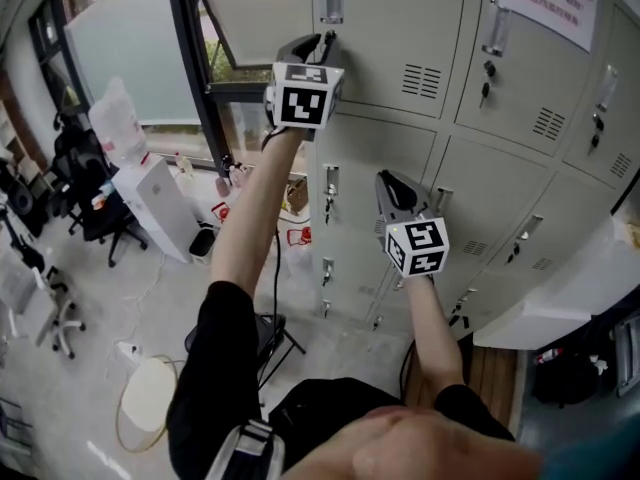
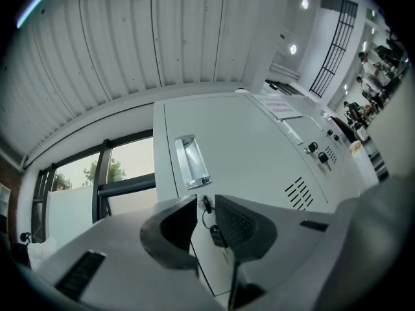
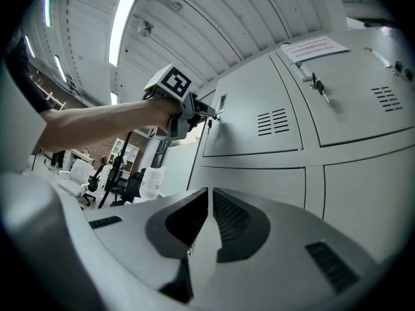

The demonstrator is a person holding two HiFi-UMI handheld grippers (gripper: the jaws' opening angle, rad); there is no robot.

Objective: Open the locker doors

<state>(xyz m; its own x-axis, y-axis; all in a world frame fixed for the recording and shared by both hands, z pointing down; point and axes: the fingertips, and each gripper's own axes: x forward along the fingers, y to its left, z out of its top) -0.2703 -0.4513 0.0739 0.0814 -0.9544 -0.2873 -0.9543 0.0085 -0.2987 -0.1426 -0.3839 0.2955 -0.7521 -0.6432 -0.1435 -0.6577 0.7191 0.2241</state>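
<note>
Framing the locker key [image 2: 205, 204] between parted jaws, left gripper [image 1: 322, 42] open, right gripper [image 3: 210, 193] closed, empty.

This is a staff locker area at the edge of an open office. Straight ahead of the left tool [image 1: 322, 46] and the right tool [image 1: 386, 182] stands a bank of grey metal lockers [image 1: 400, 158] with vent slots [image 1: 421, 80], keys [image 1: 485, 90] in the locks and a paper notice [image 1: 545, 3] on one door. Left of the left tool are tall windows [image 1: 130, 48] and wheeled office chairs [image 1: 100, 218] on a pale floor [image 1: 150, 308], and above both tools a ribbed metal ceiling [image 3: 214, 18] carries strip lights [image 3: 122, 24].
</note>
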